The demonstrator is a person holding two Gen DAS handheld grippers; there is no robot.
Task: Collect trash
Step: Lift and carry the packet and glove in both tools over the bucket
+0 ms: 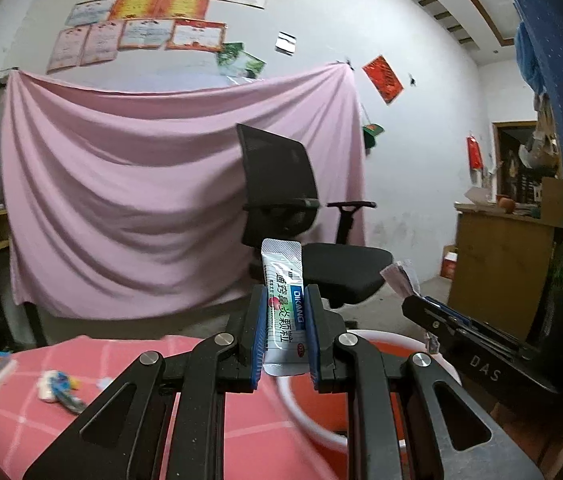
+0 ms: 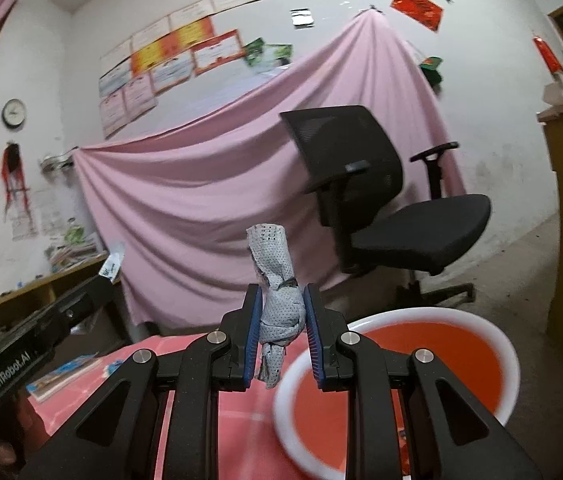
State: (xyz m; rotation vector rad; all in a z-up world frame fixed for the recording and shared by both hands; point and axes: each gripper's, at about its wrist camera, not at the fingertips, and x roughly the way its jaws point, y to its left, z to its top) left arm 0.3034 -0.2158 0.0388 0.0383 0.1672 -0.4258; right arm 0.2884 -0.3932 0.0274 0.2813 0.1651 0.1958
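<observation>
Sachet (image 1: 284,308) and rag (image 2: 279,312) clamped above, seemingly, basin rim (image 2: 433,314).

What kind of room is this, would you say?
Probably a home study or a small office. Rows of certificates are pinned on the white wall, a black office chair stands before a hung pink sheet, and a wall clock hangs nearby.

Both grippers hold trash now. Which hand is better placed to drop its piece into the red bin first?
Probably the right. The right gripper, shut on the twisted wipe, has the red bin open just beneath; the left gripper with its sachet sits nearer the rim.
</observation>
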